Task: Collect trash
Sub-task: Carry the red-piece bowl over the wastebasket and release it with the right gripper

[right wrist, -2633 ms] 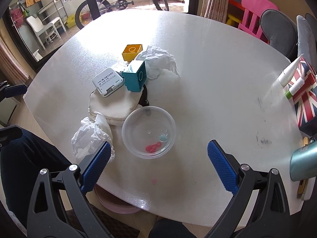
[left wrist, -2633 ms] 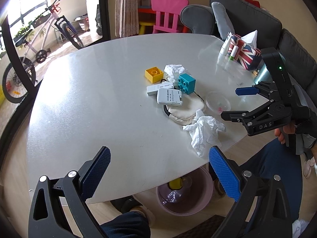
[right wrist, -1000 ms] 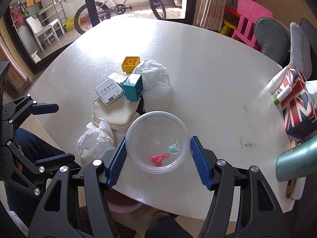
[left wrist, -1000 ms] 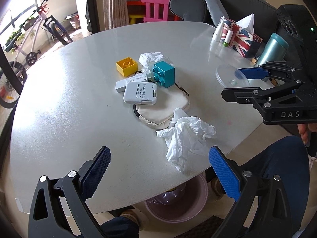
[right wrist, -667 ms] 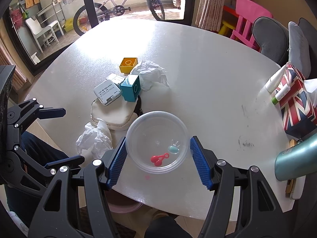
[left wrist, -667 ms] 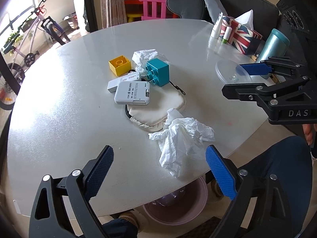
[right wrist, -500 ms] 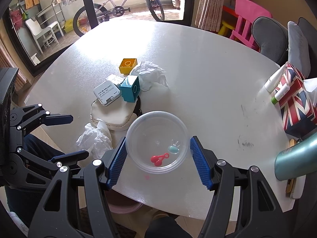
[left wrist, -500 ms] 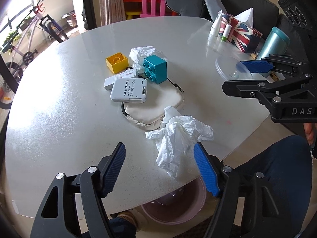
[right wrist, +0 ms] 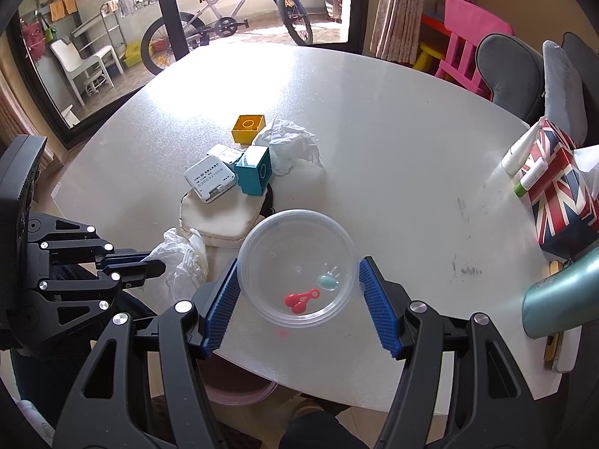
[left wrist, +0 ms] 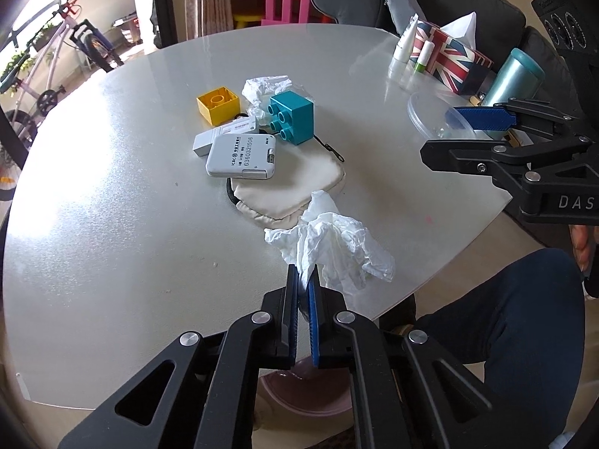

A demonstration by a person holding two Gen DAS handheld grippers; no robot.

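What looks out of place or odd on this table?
Two crumpled tissues: one near the edge, pinched in the left gripper, another behind the teal block. Dark smudges mark the table right of the bowl.

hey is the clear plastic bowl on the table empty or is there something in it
Not empty. The clear plastic bowl is upright between the right tongs, and a small red piece and a pale blue piece lie on its bottom.

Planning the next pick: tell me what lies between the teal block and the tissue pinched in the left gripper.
Only the cream pouch lies between the teal block and the tissue in the left gripper, per the left wrist view.
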